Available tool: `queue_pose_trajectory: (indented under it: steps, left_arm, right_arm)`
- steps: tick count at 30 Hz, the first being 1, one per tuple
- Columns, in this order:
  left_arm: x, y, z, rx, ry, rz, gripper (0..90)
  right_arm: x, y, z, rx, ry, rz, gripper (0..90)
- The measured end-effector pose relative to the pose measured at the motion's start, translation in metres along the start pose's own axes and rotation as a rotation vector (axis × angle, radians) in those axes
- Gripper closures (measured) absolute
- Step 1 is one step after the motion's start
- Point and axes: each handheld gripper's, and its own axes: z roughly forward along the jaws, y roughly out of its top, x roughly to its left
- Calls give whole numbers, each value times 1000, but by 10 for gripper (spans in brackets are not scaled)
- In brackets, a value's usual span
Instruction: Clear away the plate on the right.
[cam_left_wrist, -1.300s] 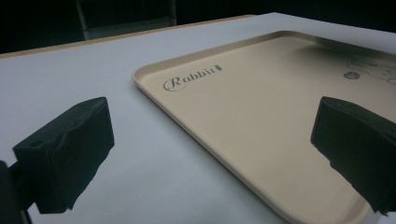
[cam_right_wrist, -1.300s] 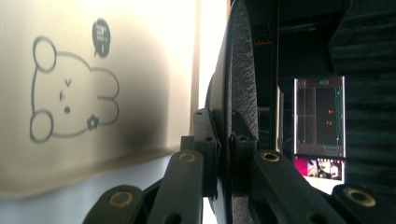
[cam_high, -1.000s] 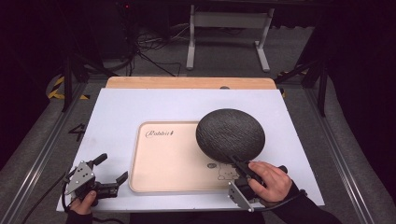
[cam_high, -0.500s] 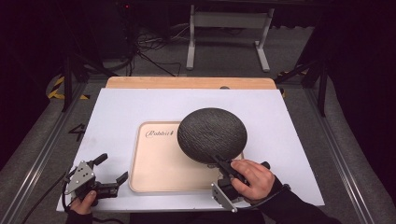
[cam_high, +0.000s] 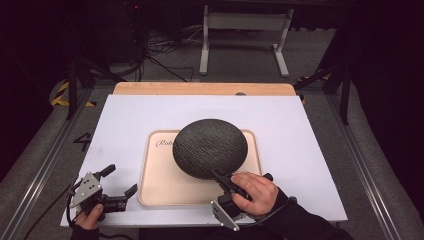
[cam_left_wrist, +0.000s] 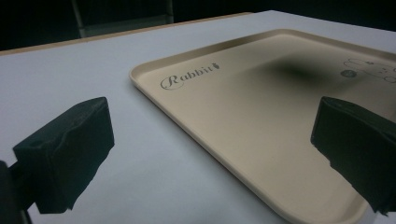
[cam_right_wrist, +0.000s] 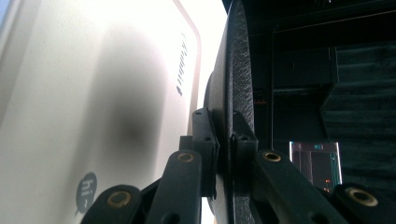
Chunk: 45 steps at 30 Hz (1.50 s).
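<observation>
Above the middle of the beige tray (cam_high: 160, 185), the right gripper (cam_high: 220, 178) held a dark round plate (cam_high: 210, 147) by its near rim, jaws clamped on the rim. Near the front left corner of the white table (cam_high: 310, 130), the left gripper (cam_high: 120, 185) rested with its jaws apart and nothing between them.

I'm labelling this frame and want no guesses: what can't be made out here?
- High view: the black plate hides the tray's middle and its far right.
- Right gripper view: the plate is edge-on, its top face unreadable; the right gripper covers its near rim.
- Left gripper view: the picture's right edge crops the tray's small drawings; the left gripper is open.
</observation>
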Motion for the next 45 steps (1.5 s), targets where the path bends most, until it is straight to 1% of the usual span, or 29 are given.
queue_pose_trajectory:
  steps: [6, 9, 13, 17, 21, 30, 37, 45]
  left_arm:
    - [0, 0, 0, 3, -1, -1, 2]
    - [0, 0, 0, 2, -1, -1, 2]
    - [0, 0, 0, 3, 0, -6, 2]
    - [-1, 1, 1, 11, 1, 2, 2]
    - [-1, 1, 1, 12, 1, 2, 2]
    - [-1, 1, 2, 14, 0, 5, 2]
    - [-1, 1, 2, 17, 1, 6, 2]
    - [-1, 1, 2, 17, 1, 5, 2]
  right_arm:
    - [4, 8, 6, -23, 9, -4, 855]
    - [8, 12, 10, -27, 27, -19, 854]
    - [12, 16, 14, -43, 47, -23, 853]
    - [16, 17, 19, -62, 59, -8, 853]
    - [20, 19, 23, -56, 70, -1, 852]
    - [27, 14, 31, -44, 103, 43, 851]
    - [32, 10, 36, -30, 124, 50, 848]
    - [34, 9, 40, -20, 131, 64, 848]
